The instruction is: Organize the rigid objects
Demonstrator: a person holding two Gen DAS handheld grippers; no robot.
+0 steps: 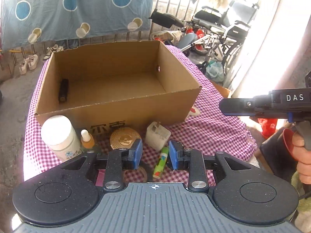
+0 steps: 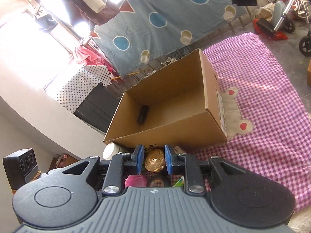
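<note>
An open cardboard box [image 1: 120, 106] [image 2: 175, 134] stands on the pink checked cloth [image 1: 210, 130]. A black cylinder [image 1: 63, 90] [image 2: 143, 114] lies inside along its left wall. In front of the box stand a white jar [image 1: 59, 136], a small dropper bottle [image 1: 87, 139], a gold disc [image 1: 124, 138] [image 2: 155, 160], a white charger plug [image 1: 157, 136] and a green tube [image 1: 161, 162]. My left gripper [image 1: 155, 145] hovers over these, its jaws a little apart and empty. My right gripper [image 2: 154, 151] [image 1: 223, 105] is off to the right, jaws narrowly apart, holding nothing.
A tape ring [image 1: 136, 173] lies under the left gripper. A pink lid [image 2: 135, 181] and a brown round thing [image 2: 159, 182] lie under the right one. A hand [image 1: 303, 155] holds the right gripper. Wheelchairs [image 1: 223, 31] stand behind the table, and a blue sheet [image 1: 77, 9] hangs at the back.
</note>
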